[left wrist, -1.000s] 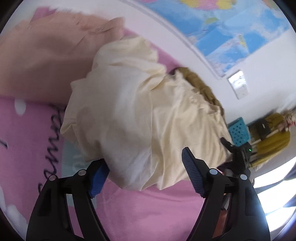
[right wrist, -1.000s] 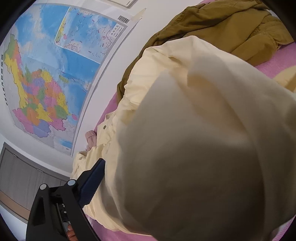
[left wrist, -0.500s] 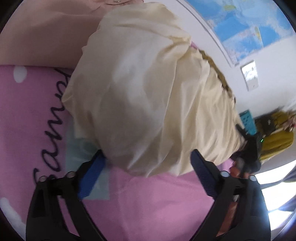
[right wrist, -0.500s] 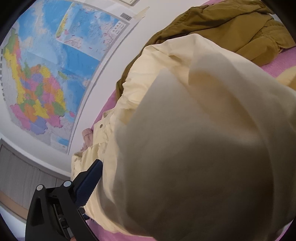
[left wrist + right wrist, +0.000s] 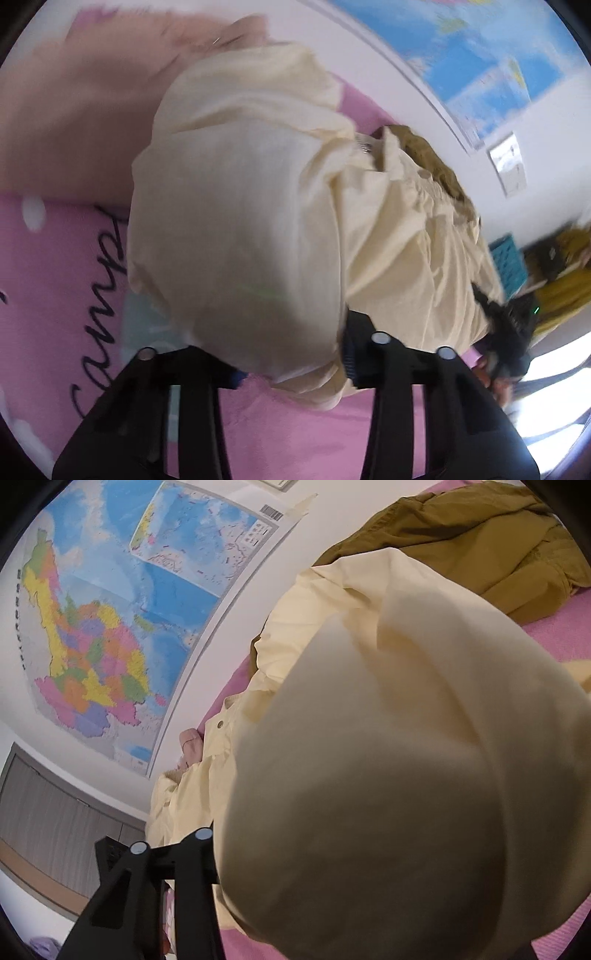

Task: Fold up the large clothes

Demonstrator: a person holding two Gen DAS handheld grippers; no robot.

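**Inspector A:** Change since half a second ago?

**Inspector B:** The left gripper has closed. Its fingers were spread either side of the cream garment; now they pinch its lower fold at bottom centre of the left view. That view is also motion-blurred.

**A:** Right gripper?

**B:** Only one finger shows, lower left, against the cloth. The other is hidden under it, so I cannot tell its state. Position roughly unchanged.

**A:** Materials?

**B:** The garment is thin, matte, woven, bunched into a rounded heap over the pink sheet, filling the centre of both views. A snap button shows mid-left. An olive jacket, crumpled, lies upper right; a peach cloth upper left.

**A:** Background?

**B:** A glossy map on the wall.
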